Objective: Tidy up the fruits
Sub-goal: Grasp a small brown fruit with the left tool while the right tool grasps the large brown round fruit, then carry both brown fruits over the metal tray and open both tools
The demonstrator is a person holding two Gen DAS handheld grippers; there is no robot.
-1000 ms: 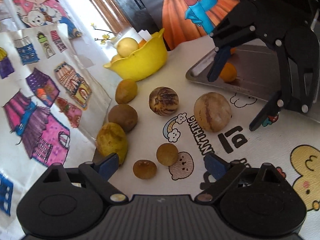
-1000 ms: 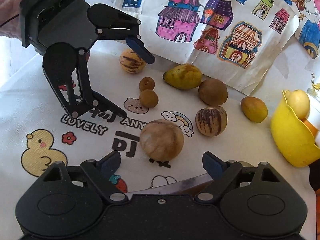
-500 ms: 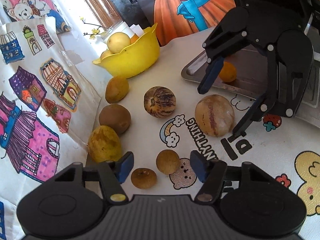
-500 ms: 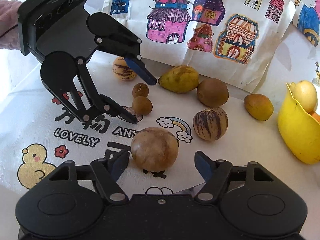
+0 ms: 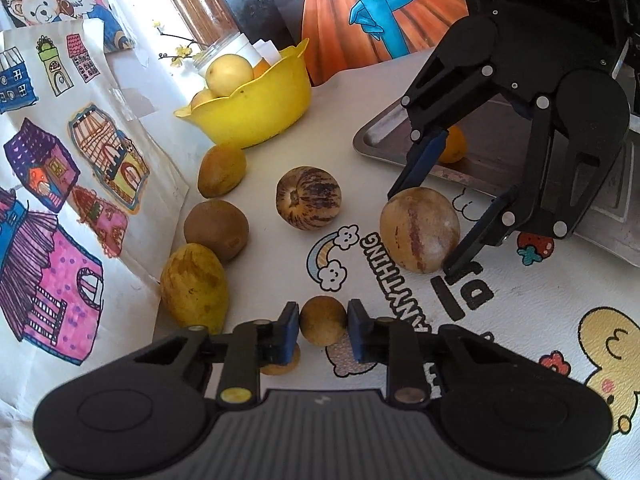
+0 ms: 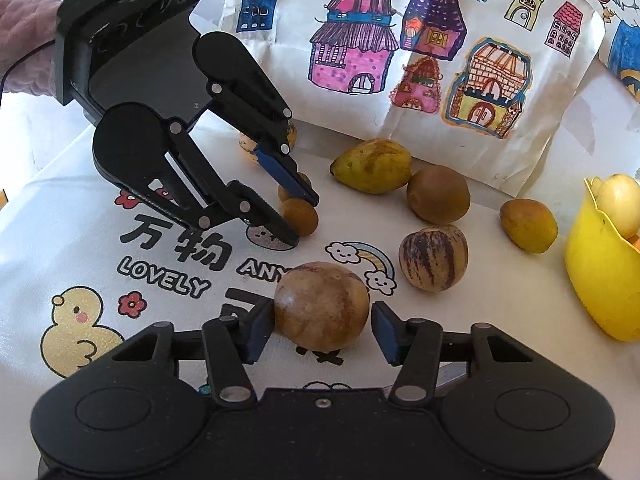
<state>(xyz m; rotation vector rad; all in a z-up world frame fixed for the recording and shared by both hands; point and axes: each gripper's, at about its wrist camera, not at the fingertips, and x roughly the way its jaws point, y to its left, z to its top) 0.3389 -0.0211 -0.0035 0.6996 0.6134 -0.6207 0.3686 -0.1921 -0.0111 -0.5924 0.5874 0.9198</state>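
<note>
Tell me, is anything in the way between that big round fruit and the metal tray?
Nothing visible lies between the big round fruit and the tray, only bare cloth. The right gripper straddles the fruit, its jaws just closing.

The left gripper [image 5: 323, 327] is angling down toward the cloth, its blue pads having just closed onto the small round brown fruit [image 5: 322, 319] between them. The right gripper [image 6: 321, 326] is tilting down likewise, its jaws having just been closing around the large tan fruit [image 6: 321, 305], the left pad touching, the right still slightly apart. A pink sleeve [image 6: 22, 46] is showing behind the left gripper.
</note>
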